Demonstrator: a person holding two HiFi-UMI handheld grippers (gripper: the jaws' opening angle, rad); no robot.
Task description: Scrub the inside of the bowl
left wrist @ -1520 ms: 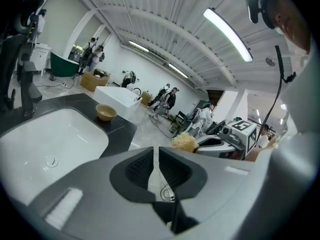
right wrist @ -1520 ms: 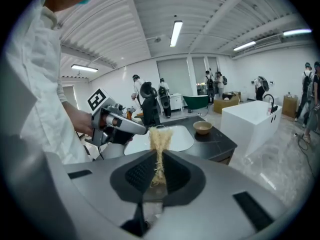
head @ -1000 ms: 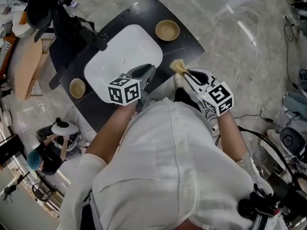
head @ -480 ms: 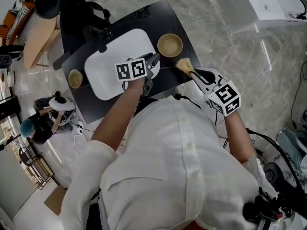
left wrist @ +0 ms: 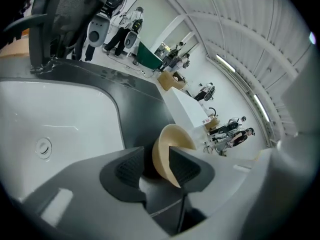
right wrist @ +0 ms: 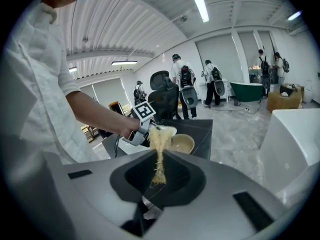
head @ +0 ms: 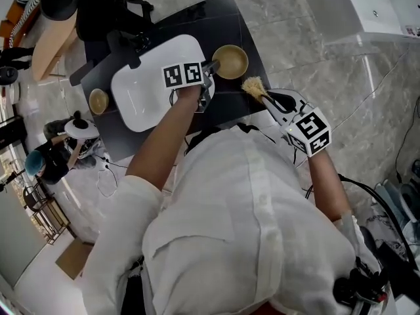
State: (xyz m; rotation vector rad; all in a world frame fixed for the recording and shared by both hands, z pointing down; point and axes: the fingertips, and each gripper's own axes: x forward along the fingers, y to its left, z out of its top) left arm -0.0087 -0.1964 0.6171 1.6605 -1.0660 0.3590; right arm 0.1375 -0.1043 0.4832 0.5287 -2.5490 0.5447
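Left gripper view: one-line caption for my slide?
Left gripper, jaws just opened wide, straddles the rim of the tan bowl on the dark counter beside the white sink, not yet gripping.

small round tan bowl (head: 231,61) | smooth white sink basin (head: 141,94) | flat black counter top (head: 226,18) | bristly straw-yellow scrub brush (head: 252,84) | grey marbled stone floor (head: 315,51) | plain white shirt (head: 230,228)

Lab hall w/ demo sink (head: 138,100), strip lights (right wrist: 199,5)
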